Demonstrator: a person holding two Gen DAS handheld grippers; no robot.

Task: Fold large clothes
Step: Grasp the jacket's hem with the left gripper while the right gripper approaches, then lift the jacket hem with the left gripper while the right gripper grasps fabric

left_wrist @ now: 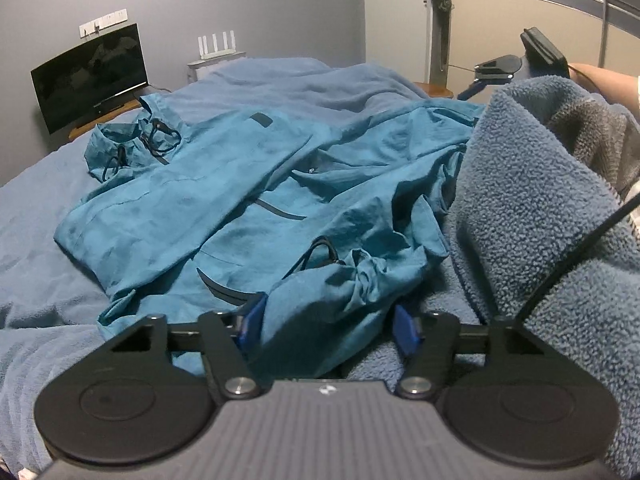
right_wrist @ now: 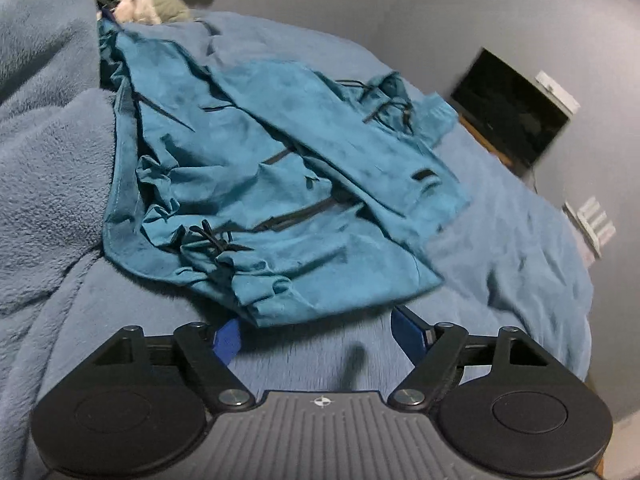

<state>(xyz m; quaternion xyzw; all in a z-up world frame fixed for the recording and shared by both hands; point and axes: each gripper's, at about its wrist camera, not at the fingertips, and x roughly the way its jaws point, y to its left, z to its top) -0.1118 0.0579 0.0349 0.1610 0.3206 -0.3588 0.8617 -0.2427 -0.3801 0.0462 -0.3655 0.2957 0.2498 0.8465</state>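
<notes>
Both hand-held grippers, left [left_wrist: 328, 322] and right [right_wrist: 316, 334], gape apart beside the teal jacket [left_wrist: 240, 184].

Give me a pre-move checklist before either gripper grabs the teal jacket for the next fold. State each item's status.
1. Left gripper open: ok, jaws spread around the bunched hem of the teal jacket.
2. Right gripper open: ok, nothing between the jaws, just short of the jacket's edge.
3. Jacket flat on the bed: not ok, hem is crumpled.
4. Sleeve folded across the front: ok.
5. Fleece blanket clear of the jacket: not ok, it touches one side.
6. Drawcords tucked in: not ok, loose on top.
</notes>
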